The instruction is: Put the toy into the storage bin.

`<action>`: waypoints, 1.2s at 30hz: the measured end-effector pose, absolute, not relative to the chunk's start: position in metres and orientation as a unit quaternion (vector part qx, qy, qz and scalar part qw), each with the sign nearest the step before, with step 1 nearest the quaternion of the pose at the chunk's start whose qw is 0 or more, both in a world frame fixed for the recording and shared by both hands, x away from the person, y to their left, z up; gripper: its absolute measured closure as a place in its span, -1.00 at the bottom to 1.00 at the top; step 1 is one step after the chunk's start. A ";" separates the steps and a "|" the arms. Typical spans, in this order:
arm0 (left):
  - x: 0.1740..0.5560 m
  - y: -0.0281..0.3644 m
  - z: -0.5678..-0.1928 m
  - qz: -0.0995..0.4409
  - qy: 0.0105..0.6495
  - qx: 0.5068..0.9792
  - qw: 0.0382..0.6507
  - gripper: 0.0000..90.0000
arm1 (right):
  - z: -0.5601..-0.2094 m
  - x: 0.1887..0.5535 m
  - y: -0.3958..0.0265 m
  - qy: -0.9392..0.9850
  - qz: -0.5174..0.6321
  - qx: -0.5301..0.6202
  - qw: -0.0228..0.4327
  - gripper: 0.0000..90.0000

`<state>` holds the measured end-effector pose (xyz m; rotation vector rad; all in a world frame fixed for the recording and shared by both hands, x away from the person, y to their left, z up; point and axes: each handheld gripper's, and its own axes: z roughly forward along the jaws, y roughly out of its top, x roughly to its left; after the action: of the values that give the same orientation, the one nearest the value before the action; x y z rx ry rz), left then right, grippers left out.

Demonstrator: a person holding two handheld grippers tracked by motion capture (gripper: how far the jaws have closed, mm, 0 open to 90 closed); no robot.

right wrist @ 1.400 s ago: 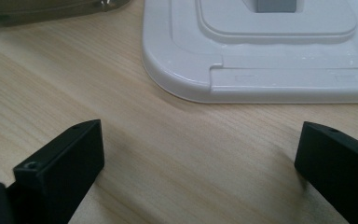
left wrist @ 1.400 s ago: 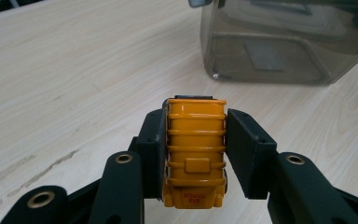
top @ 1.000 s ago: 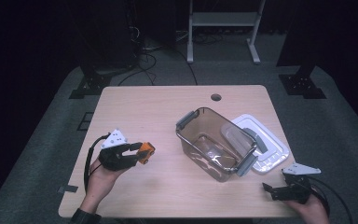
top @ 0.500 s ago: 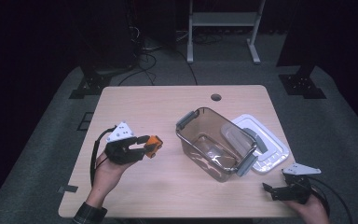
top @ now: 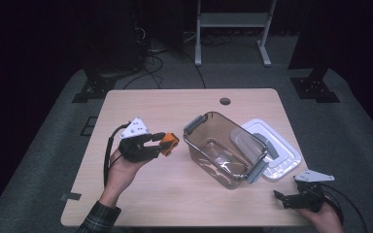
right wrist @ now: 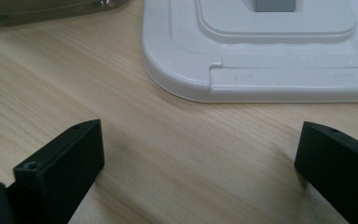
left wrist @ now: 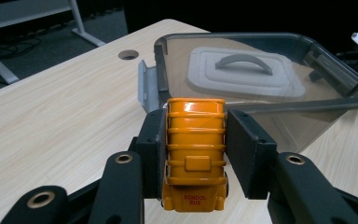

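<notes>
High view: the left gripper (top: 161,144) sits left of centre in the frame, its fingers clamped on a toy bus (top: 167,143), which is held just left of the clear plastic box (top: 223,150) and apart from it. The box stands open at the middle of the counter (top: 175,107). A white lid (top: 279,158) lies flat against the box's right side. The right gripper (top: 278,195) rests near the lower right corner of the counter, just below the lid.

Left gripper view: this view adds detail the high view lacks. The bus (left wrist: 196,154) is orange, ribbed along its roof, and marked "SCHOOL BUS" on the end facing the camera. Both black fingers (left wrist: 249,149) press flat on its sides, low in the frame's centre. Beyond it, in the upper right, the box (left wrist: 261,42) shows a grey latch (left wrist: 147,91) on its near end, and the lid (left wrist: 244,72) with its grey handle is seen through the clear walls. A round hole (left wrist: 128,54) in the counter appears at upper left.

Right gripper view: the fingers (right wrist: 60,163) stand wide apart, one at lower left, one at lower right, with bare counter (right wrist: 177,154) between them. The lid's rim (right wrist: 261,84) crosses the upper right of the frame; a corner of the box (right wrist: 51,11) shows at upper left.
</notes>
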<state>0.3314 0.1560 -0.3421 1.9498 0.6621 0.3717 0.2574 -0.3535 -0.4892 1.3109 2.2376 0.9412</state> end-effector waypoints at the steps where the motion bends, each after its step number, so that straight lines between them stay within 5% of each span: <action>1: 0.333 0.154 -0.342 0.153 0.272 0.807 0.501 0.32 | -0.489 0.257 -0.353 0.796 0.335 0.467 0.190 -0.99; 36: 0.377 0.092 -0.335 0.131 0.240 0.805 0.526 0.31 | -0.489 0.257 -0.354 0.796 0.335 0.467 0.190 -0.99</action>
<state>0.3773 0.0917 -0.3349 1.9252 0.5738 0.3144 0.2571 -0.3537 -0.4893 1.3108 2.2369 0.9413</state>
